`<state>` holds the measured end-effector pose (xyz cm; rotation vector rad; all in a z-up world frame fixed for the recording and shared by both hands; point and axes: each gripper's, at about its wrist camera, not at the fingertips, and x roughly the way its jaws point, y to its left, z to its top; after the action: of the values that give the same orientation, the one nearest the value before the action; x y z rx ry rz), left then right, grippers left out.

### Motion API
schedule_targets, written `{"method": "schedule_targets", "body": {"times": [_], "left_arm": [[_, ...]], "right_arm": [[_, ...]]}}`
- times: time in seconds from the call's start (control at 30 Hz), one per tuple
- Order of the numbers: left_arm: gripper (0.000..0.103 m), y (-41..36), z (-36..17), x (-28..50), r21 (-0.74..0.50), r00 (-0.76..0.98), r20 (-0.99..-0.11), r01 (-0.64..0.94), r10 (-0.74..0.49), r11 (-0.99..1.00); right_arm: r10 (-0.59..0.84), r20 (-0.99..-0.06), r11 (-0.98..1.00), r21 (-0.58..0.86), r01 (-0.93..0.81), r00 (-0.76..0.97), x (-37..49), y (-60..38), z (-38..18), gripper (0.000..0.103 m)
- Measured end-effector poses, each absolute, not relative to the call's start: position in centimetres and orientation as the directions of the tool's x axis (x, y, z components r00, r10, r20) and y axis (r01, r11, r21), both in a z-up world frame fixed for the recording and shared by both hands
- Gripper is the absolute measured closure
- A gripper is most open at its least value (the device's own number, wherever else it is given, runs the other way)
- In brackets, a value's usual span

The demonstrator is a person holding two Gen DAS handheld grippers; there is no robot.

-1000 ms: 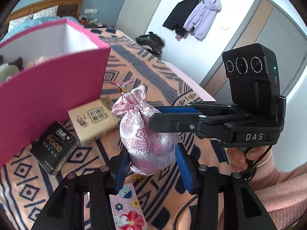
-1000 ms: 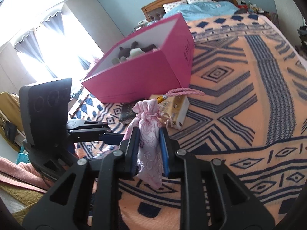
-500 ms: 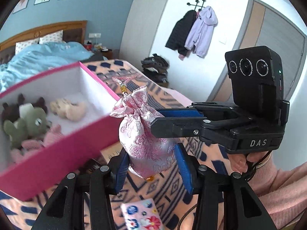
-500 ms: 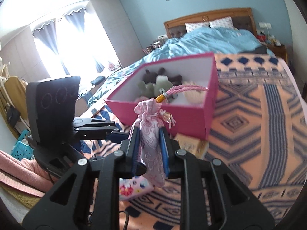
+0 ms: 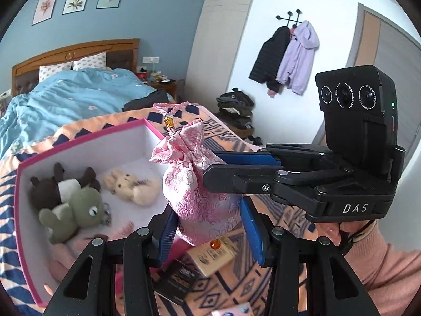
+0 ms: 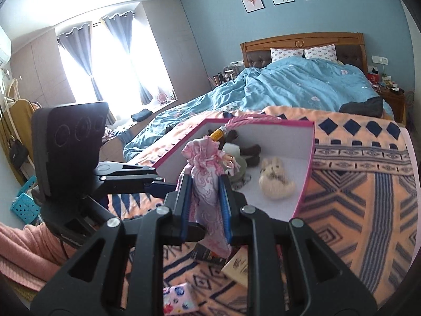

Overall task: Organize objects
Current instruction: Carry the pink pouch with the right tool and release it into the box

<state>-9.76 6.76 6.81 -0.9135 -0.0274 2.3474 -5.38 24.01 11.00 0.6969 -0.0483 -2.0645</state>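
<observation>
the pink brocade pouch hung in the air over the near right corner of the pink box, which sat on the patterned blanket of the bed. the right claw was pressed together on the pouch's flat sides, pinching it. the left claw bracketed the pouch's lower body; its left pad touched the fabric, but whether the right pad also pressed on it could not be told.

inside the box lay a green plush toy, a brown plush toy and a cream plush toy. two small cartons lay on the blanket below the pouch.

likely faults from this position:
- early release: the pouch sat over the box wall, so it could strike the rim and fall outside onto the cartons.
- cord snag: the braided cord and the dangling orange bead could catch on a claw finger or on the rim.
- uneven release: if one claw let go first, the soft pouch could swing or slip.
</observation>
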Motion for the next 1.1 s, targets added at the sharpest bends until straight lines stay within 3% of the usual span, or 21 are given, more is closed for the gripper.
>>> {"method": "schedule_targets", "body": {"times": [0.73,1.1], "left_arm": [[0.056,6.6,3.1,-21.2,-0.275,-0.533,-0.711,-0.391,0.46,-0.878],[0.053,6.6,0.5,-24.3,-0.274,-0.476,-0.791,-0.287,0.385,-0.918]], "right_arm": [[-0.697,-0.58,-0.663,0.295,0.688,-0.422,-16.9,20.7,8.0,0.08],[-0.568,-0.663,-0.758,0.19,0.624,-0.488,-20.4,19.2,6.2,0.079]]}}
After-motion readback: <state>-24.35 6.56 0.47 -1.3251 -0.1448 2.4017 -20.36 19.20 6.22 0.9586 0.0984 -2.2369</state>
